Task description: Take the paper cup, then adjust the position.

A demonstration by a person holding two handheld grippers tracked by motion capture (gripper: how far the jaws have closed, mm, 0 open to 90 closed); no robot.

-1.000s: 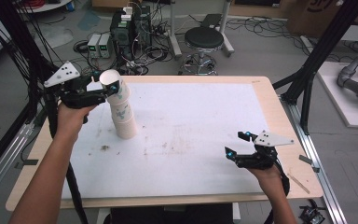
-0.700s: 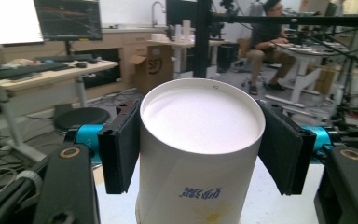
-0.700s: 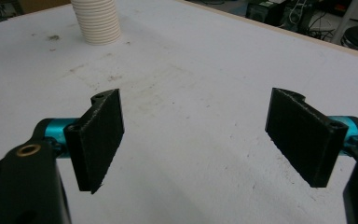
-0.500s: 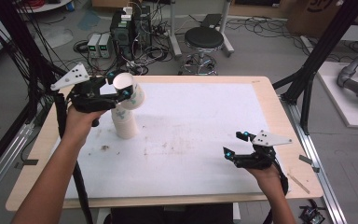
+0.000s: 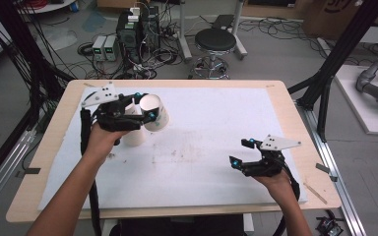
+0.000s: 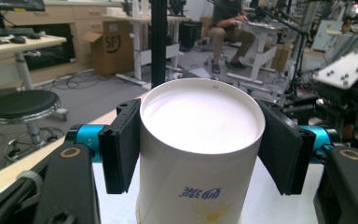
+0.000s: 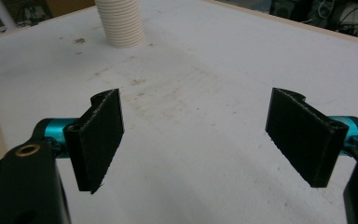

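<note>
Paper cup (image 5: 155, 112) first: white, tapered, with a rolled rim, a small blue mark and a yellow flower-like print low on its wall as seen in the left gripper view (image 6: 200, 154). Its inside is plain white. In the high view it is tilted, mouth turned up and toward the far side of the table, held clear of the surface at the left part of the white mat (image 5: 202, 157). The left gripper (image 5: 137, 107) has its two black jaws pressed against opposite sides of the cup wall just below the rim (the pads sit flat on the paper, one on each side).

Just below and beside the lifted cup stands a stack of cups (image 5: 134, 133), upright on the mat, partly hidden by the gripper; in the right gripper view it shows as a ribbed white column (image 7: 120, 23) at the far edge.

Further right, the mat bears faint brownish smudges near its middle.

At the right, the right gripper (image 5: 243, 153) hovers low over the mat's near right part, its jaws spread wide apart with nothing between them.
</note>
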